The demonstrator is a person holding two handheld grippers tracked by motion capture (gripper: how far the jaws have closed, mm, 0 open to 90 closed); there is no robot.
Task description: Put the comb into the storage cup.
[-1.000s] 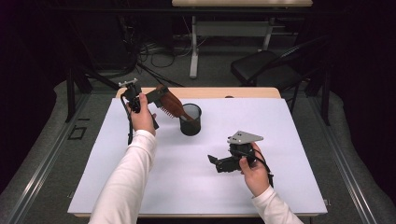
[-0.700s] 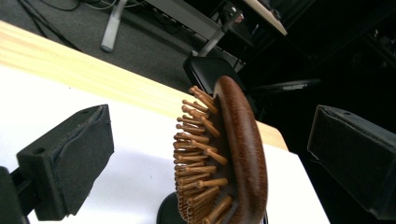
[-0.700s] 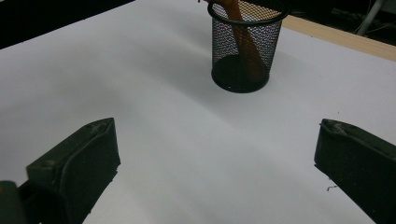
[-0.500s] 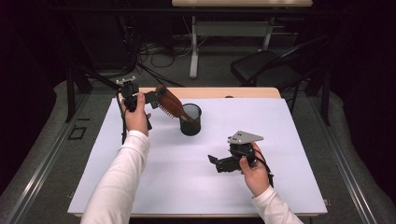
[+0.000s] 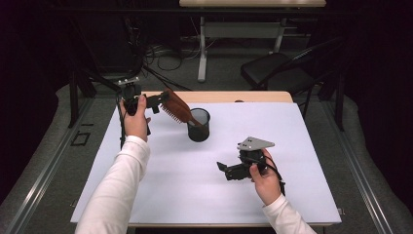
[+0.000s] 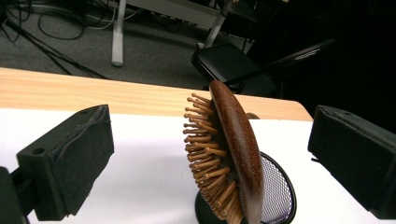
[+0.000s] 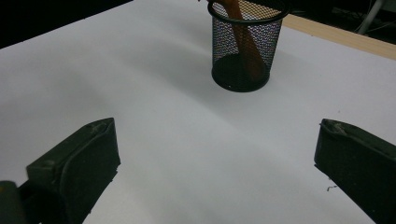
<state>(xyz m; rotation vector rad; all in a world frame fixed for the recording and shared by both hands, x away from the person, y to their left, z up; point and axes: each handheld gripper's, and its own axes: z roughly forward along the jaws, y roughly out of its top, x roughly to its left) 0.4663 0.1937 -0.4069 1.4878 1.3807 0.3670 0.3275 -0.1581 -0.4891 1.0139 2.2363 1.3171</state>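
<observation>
A brown wooden hairbrush point(image 5: 178, 110) stands with its handle down in a black mesh cup point(image 5: 198, 126) on the white table point(image 5: 195, 195), its bristled head leaning out to the left. My left gripper point(image 5: 158, 102) is held beside that head, open. In the left gripper view the hairbrush point(image 6: 233, 154) sits between the two wide-apart jaws of the left gripper point(image 6: 210, 140), touching neither, with the cup point(image 6: 275, 196) below it. My right gripper point(image 5: 227, 170) hovers low over the table's right half, open and holding nothing. The right gripper point(image 7: 217, 154) faces the cup point(image 7: 245, 44) from a distance.
A wooden strip point(image 5: 234, 96) runs along the table's far edge. Beyond it lie a dark folding chair point(image 5: 277, 73), a table leg and cables on the floor. White surface stretches between the cup and the right gripper.
The left hand has shifted slightly left and back from the cup. The hairbrush stays leaning in the cup. The right gripper has not moved.
</observation>
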